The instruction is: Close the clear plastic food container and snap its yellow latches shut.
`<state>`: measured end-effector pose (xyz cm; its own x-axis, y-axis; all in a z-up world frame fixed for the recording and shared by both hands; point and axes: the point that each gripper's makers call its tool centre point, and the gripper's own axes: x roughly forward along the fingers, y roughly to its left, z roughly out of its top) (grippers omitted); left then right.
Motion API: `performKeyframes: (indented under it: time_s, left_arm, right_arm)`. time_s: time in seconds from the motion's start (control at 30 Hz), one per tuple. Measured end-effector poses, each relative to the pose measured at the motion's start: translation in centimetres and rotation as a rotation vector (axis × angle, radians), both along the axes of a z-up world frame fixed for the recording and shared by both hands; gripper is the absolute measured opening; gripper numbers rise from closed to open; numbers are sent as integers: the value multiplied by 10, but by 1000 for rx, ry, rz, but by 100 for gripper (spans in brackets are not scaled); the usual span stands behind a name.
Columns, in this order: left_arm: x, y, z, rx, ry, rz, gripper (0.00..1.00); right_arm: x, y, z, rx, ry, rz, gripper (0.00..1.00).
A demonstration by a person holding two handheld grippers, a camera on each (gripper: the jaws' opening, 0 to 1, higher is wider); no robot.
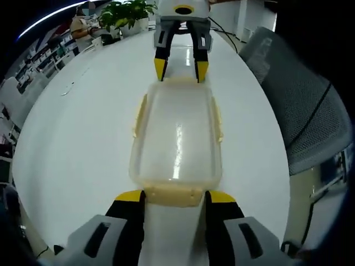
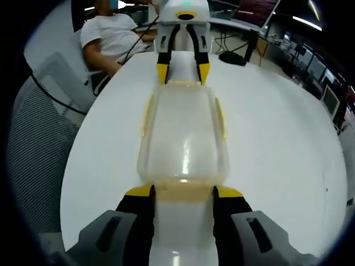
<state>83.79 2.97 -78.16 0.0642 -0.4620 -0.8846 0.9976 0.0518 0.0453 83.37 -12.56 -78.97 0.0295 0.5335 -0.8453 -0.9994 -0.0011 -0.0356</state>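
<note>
**Container between two grippers**

While the lid lies on the container [image 1: 176, 138], its clarity makes it hard to tell whether the yellow latches [image 1: 140, 115] are snapped. It lies on the white table [image 1: 77, 138]. Left gripper [image 1: 175, 196] and right gripper [image 2: 183, 192] each sit at one end latch, jaws apart. Plants [image 1: 128, 14] show in the left gripper view; a seated person [image 2: 113, 36] in the right.

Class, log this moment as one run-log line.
container: lid on, on white table | left gripper: open at near end latch | right gripper: open at opposite end latch
</note>
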Motion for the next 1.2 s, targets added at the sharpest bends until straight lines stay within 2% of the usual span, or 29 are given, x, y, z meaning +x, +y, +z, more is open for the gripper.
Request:
performKeyframes:
  time_s: [0.3, 0.43, 0.93, 1.2]
  left_arm:
    - [1, -1, -1, 9, 26, -38, 37]
    - [2, 0, -1, 13, 26, -37, 33]
    - [1, 0, -3, 33, 32, -36, 31]
    - [-2, -4, 4, 42, 31, -33, 31]
  right_arm:
    - [-1, -1, 0, 1, 25, -1, 38]
    - [-1, -1, 1, 9, 24, 6, 37]
    - [-2, -4, 1, 4, 29, 16, 34]
    - [-4, -5, 4, 4, 25, 15, 34]
